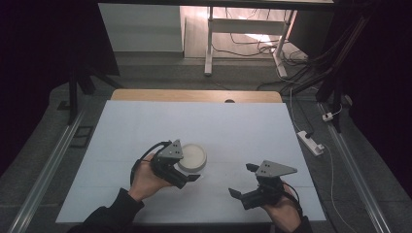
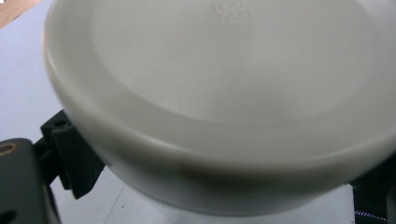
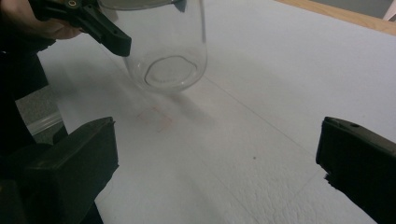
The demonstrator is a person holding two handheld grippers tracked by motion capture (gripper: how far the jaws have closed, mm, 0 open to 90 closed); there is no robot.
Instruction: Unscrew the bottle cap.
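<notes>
The left tool (image 1: 187, 171) had its jaws closed on something; the right tool (image 1: 241, 180), beside it, held its jaws wide apart

White-topped table (image 1: 243, 126) with wooden far edge; grey floor (image 1: 160, 73); white desk frame (image 1: 210, 43); cables; dark surroundings.

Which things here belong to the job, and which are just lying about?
In the job:
- clear glass jar
- its white lid
- left gripper, jaws around the lid
- right gripper, open, apart from the jar

Lying about:
- power strip on the floor
- white table leg behind
</notes>
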